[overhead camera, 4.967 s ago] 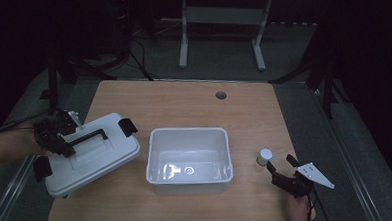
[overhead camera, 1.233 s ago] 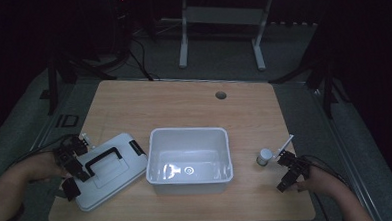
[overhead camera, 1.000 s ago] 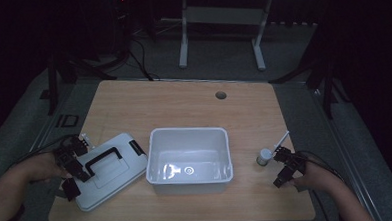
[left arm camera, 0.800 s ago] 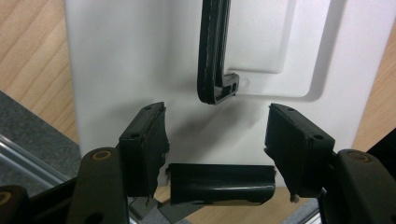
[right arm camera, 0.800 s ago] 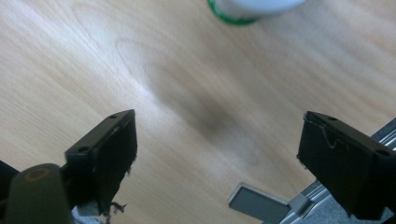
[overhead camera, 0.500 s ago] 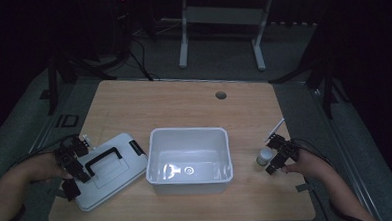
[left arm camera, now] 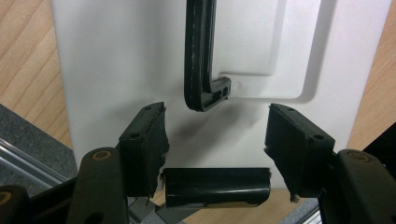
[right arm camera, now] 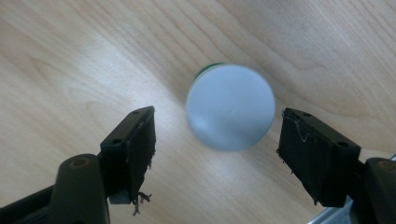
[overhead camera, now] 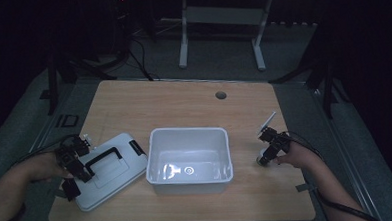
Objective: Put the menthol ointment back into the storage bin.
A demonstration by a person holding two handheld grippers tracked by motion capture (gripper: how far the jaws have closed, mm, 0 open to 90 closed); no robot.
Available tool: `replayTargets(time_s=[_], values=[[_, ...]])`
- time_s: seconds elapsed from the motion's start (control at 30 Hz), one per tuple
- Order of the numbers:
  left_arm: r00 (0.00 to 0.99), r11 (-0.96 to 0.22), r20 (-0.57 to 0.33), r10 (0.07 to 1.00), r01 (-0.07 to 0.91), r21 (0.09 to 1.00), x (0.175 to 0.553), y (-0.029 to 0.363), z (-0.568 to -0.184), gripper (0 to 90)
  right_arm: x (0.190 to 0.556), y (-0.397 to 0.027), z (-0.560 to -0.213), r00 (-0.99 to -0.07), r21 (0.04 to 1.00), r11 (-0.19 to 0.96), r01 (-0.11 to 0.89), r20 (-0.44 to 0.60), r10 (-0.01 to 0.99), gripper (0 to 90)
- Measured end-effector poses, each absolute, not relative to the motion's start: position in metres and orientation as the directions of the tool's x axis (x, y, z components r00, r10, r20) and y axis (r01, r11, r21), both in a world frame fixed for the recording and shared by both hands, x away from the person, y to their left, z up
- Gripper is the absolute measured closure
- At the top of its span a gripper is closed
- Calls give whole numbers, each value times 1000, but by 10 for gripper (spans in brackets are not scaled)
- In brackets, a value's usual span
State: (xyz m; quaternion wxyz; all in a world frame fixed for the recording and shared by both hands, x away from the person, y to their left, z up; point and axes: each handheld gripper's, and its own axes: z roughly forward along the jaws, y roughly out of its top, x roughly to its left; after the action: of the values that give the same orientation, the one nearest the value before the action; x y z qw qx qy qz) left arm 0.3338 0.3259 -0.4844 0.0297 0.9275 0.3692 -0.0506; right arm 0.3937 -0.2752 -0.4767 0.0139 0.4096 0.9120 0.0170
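- Wooden table (overhead camera: 148, 105), seen from above, with an open white bin (overhead camera: 189, 160) near its middle as the landmark.
- Left of the bin, touching or nearly touching its left wall: flat white lid (overhead camera: 104, 169) with a black handle (overhead camera: 100, 160), lying askew at the table's front left corner.
- Over the lid's outer end, far side from the bin: left gripper (overhead camera: 69, 165), held in the left hand (overhead camera: 36, 167). In the left gripper view, jaws standing apart above the lid (left arm camera: 116, 56), the handle's end (left arm camera: 201, 60) just ahead of the gap, nothing pressed between the pads.
- Right of the bin, apart from its right wall: small white-capped bottle (overhead camera: 262, 159) standing upright on the table, a trace of green under the cap.
- Directly above that bottle: right gripper (overhead camera: 271, 148), held in the right hand (overhead camera: 296, 158), pointing down. In the right gripper view, round cap (right arm camera: 229, 113) centred in the gap, slightly ahead of the pads, long axis running straight toward the lens.
- Right jaws just been closing, bare wood visible between each pad and the cap, so no grip yet.
- Judged: a straight drop, then a squeeze across the cap; right hand far nearer the bottle than the left.
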Motion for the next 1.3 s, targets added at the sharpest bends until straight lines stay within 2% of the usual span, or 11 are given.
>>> replayTargets(time_s=[0.1, 0.17, 0.47, 0.73, 0.97, 1.1, 1.3], values=[[723, -726, -117, 681, 687, 18, 335, 325, -485, 381, 398, -273, -481, -674, 22, 674, 738, -28, 739, 279], [723, -727, -117, 681, 687, 18, 335, 325, -486, 381, 400, -270, -483, -680, 25, 681, 732, -37, 732, 345], [727, -731, -124, 676, 682, 14, 335, 323, -488, 381, 404, -266, -497, -681, -8, 681, 732, -43, 731, 495], [724, -728, -130, 677, 685, 18, 336, 324, -491, 380, 406, -268, -500, -685, -4, 686, 728, -30, 728, 498], [721, -725, -120, 682, 688, 13, 336, 325, -488, 381, 400, -265, -499, -746, -26, 745, 666, -30, 665, 500], [730, -734, -111, 674, 679, 7, 336, 324, -485, 381, 394, -264, -497, -792, -39, 791, 610, -31, 610, 501], [733, -737, -110, 671, 676, 6, 335, 322, -485, 381, 381, -260, -486, -887, -17, 887, 461, -29, 460, 501]])
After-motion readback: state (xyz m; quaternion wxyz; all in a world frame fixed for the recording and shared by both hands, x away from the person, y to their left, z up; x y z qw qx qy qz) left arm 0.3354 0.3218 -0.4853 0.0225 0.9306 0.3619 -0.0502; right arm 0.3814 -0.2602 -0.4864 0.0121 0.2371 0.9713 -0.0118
